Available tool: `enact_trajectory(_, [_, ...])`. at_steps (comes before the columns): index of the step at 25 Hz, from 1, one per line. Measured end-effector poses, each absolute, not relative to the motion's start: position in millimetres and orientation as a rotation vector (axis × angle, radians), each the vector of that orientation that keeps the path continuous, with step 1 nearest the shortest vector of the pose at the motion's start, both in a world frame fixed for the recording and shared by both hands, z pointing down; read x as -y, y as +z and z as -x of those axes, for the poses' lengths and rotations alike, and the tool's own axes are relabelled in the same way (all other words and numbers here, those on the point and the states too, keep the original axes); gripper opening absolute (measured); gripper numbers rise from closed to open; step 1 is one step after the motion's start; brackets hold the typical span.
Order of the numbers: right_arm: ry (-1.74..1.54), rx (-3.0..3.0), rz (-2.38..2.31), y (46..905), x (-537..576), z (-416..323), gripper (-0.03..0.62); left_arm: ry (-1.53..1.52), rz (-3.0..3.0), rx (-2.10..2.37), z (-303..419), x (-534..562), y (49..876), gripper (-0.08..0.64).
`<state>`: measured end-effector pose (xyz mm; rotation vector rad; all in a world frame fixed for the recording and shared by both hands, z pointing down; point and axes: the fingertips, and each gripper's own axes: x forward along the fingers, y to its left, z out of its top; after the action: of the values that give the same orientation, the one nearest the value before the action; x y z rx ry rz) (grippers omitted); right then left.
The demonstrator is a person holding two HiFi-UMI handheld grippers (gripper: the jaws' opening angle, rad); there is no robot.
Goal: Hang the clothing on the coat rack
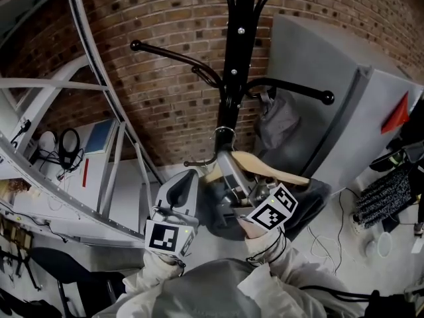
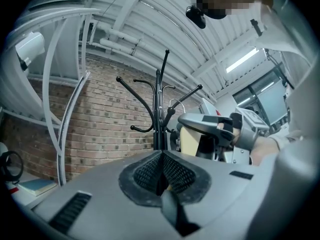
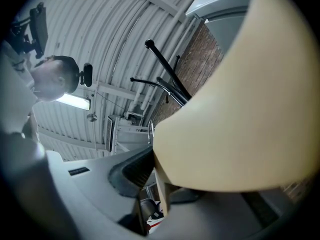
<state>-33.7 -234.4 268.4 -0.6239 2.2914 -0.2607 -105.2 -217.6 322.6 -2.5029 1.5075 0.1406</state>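
Head view: the right gripper (image 1: 225, 167) pinches a wooden hanger (image 1: 271, 169) tight between its fingers. The hanger is close to the black pole of the coat rack (image 1: 228, 78), lower than the rack's arms. Dark grey clothing (image 1: 301, 207) hangs under the hanger. The left gripper (image 1: 187, 181) is just beside the right one. The left gripper view shows its fingers (image 2: 150, 173) pressed together.

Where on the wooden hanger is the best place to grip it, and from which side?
The hanger: clamp its flat wooden arm near the neck, from the person's side. The broad faces suit the pads, and the hook is left free toward the coat rack. The right gripper grips it so.
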Motion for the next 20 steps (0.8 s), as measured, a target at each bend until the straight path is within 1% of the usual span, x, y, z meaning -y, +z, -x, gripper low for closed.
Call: enact_trajectory(20, [-0.314,-2.296,0.636,278,274,34,0.104,0.145,2.516,-1.506,101,246,328,0.009])
